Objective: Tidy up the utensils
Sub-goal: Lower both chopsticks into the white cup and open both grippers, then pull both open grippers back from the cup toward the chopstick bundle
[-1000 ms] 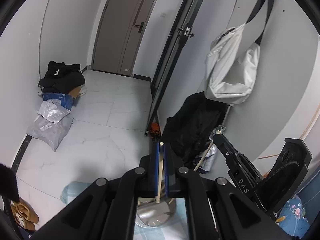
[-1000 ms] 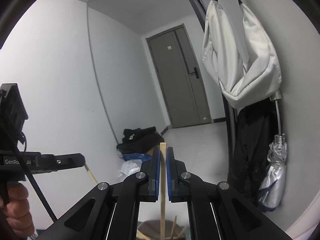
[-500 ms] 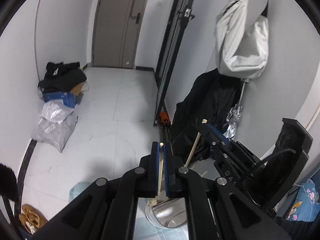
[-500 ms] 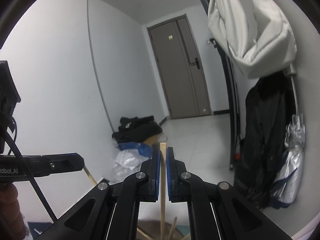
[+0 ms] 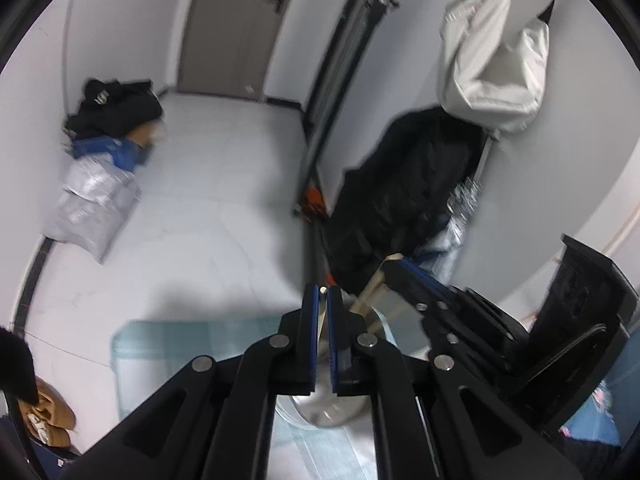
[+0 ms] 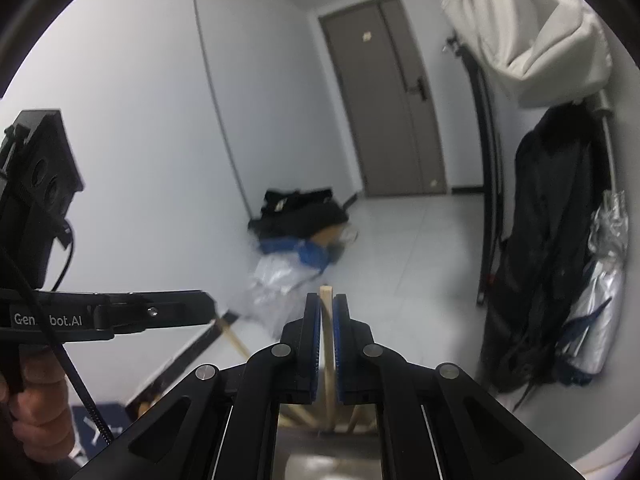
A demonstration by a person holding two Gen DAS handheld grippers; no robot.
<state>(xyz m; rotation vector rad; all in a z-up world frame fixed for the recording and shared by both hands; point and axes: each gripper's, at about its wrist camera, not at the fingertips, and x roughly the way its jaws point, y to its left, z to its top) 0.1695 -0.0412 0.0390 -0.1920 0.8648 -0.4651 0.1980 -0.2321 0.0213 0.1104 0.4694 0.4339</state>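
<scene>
Both grippers have come lower since the earlier frames, and the steel cup (image 5: 340,404), formerly a sliver at the bottom edge, now shows more fully beneath the fingers of each.

Left gripper (image 5: 323,300): jaws clenched on a thin wooden chopstick (image 5: 323,290), whose round tip shows between the blue pads (image 5: 314,320). Its lower run toward the cup is blurred in the left wrist view, so whether it has entered the cup cannot be told.

Right gripper (image 6: 327,308): jaws are opening, with a second chopstick (image 6: 328,344) upright between them; its square top stands just above the pad tips and its lower end reaches down into the steel cup (image 6: 320,456). The pads appear to stand just clear of it, though the gap is narrow. Further chopsticks (image 6: 296,412) lean inside the cup rim.

Cup stands on a pale blue checked cloth (image 5: 192,344) (table edge, white tiled floor beyond). In the right wrist view a hand (image 6: 36,412) grips the left gripper's handle at lower left.

Surroundings: grey door (image 6: 392,100) at the corridor end, dark clothing and bags heaped against the left wall (image 5: 108,128), white bag (image 5: 496,68) and black coat (image 5: 408,200) hanging on the right.
</scene>
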